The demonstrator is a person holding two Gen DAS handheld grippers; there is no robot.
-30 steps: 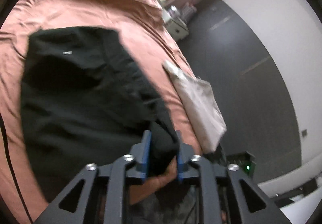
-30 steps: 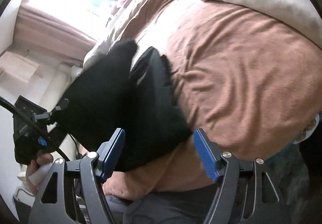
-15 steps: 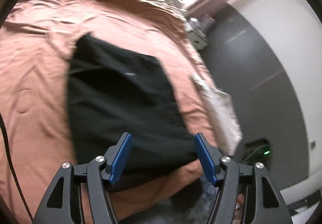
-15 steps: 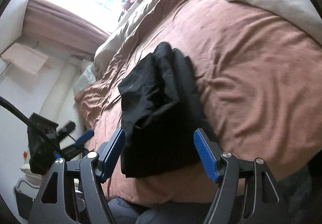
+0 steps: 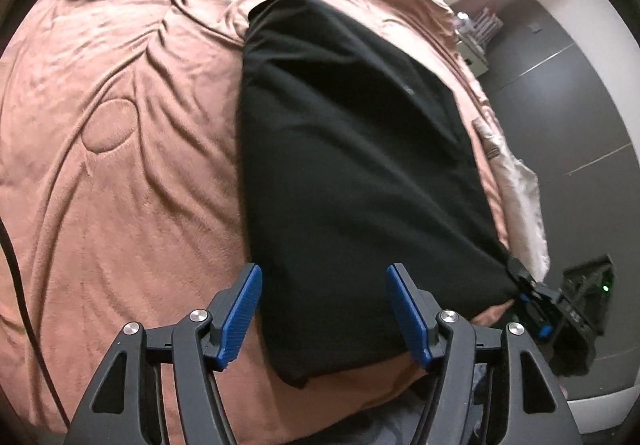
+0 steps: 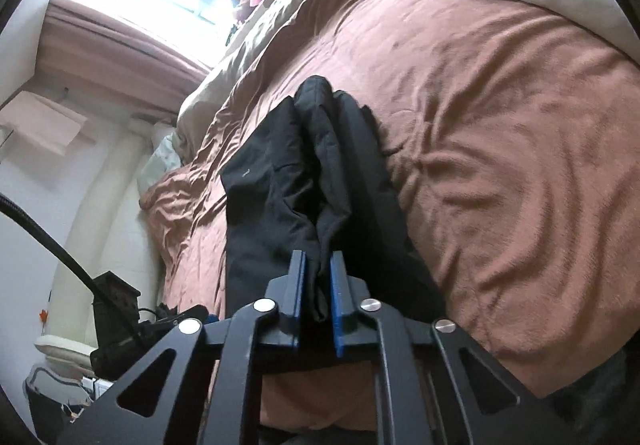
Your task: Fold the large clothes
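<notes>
Black garment (image 5: 352, 165) lies folded on the brown bedspread (image 5: 120, 125), near the bed edge. Left gripper (image 5: 324, 309) hovers with jaws wide, nothing pinched, garment's near edge between them. Right wrist view alone shows the right gripper (image 6: 318, 285) closing, pads pressing a bunched fold of the garment (image 6: 320, 181). Left view alone shows grey floor (image 5: 560, 105) and hanging white cloth (image 5: 516, 197).
</notes>
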